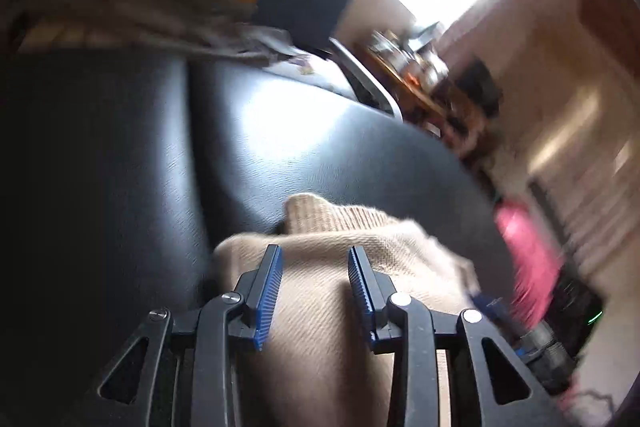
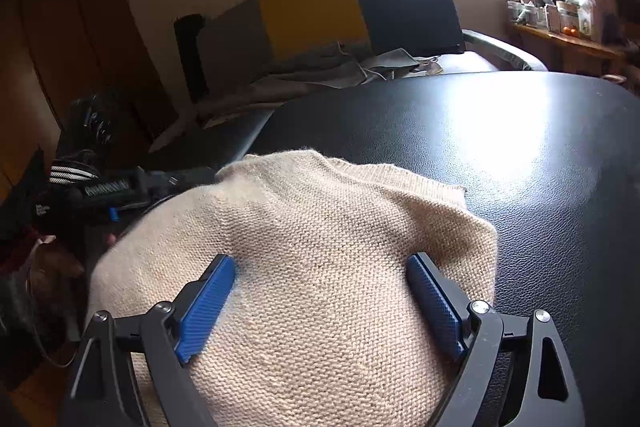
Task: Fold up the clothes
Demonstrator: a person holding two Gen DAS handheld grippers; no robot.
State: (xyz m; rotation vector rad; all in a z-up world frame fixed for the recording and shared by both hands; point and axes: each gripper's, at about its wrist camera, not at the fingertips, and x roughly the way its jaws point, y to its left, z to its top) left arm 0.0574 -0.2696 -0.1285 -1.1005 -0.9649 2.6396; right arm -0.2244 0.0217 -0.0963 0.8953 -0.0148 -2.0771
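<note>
The beige knit sweater [image 2: 304, 251] lay folded on the black table [image 2: 520, 155], at six o'clock. Both grippers' fingers stood spread, pinching nothing; flattening should press evenly, avoiding snagging loops.

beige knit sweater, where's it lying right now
The beige knit sweater lies low in both wrist views on the black leather surface, between each claw's blue pads.

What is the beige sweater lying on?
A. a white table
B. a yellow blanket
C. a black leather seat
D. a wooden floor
C: the sweater lies on the shiny black leather seat, which spreads out past it in both wrist views.
</note>
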